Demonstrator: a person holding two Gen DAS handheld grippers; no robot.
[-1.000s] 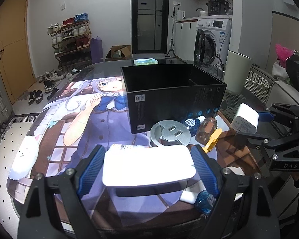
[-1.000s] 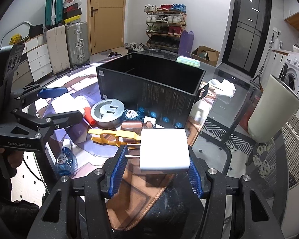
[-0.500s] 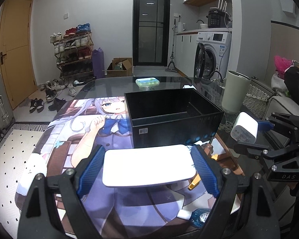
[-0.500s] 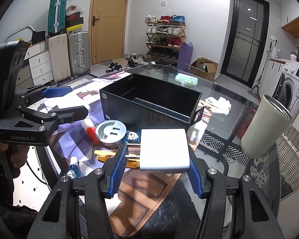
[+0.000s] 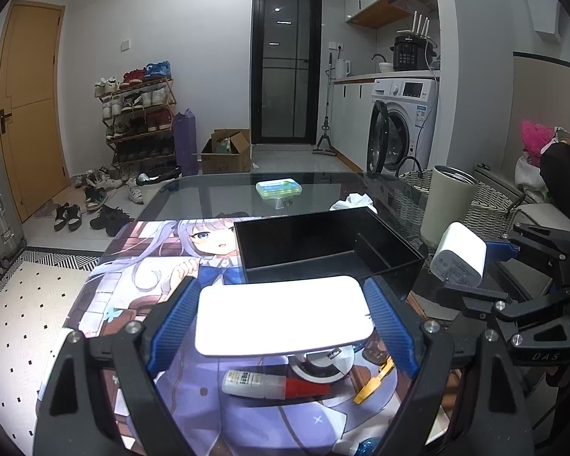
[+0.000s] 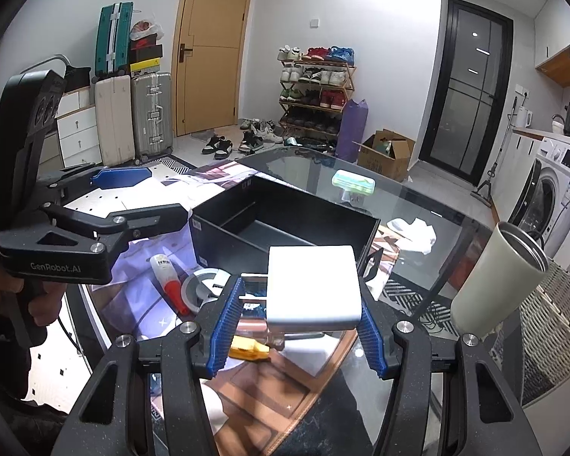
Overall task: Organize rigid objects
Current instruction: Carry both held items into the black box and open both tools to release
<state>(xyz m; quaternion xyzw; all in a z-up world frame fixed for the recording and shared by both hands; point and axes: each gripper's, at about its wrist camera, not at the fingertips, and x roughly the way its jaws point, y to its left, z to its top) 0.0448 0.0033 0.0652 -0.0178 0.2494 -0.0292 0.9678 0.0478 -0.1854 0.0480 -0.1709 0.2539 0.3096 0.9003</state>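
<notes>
1. A divided box (image 5: 323,243) is placed on the table (image 5: 216,193), with its near part on the printed mat (image 5: 152,266).
2. A bottle (image 5: 273,383), a round socket (image 6: 201,288) and a clip (image 5: 372,382) are laid before the box.
3. A small case (image 5: 279,189) is set behind the box.
4. A tumbler (image 6: 497,281) is seen right of the table.

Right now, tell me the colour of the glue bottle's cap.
Red; the glue bottle shows best in the left wrist view.

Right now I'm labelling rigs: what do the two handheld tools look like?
Both are matte black frames with silver screws and ribbed blue finger pads. The left tool reads "GenRobot.AI" on its side; the right tool reads "DAS".
</notes>
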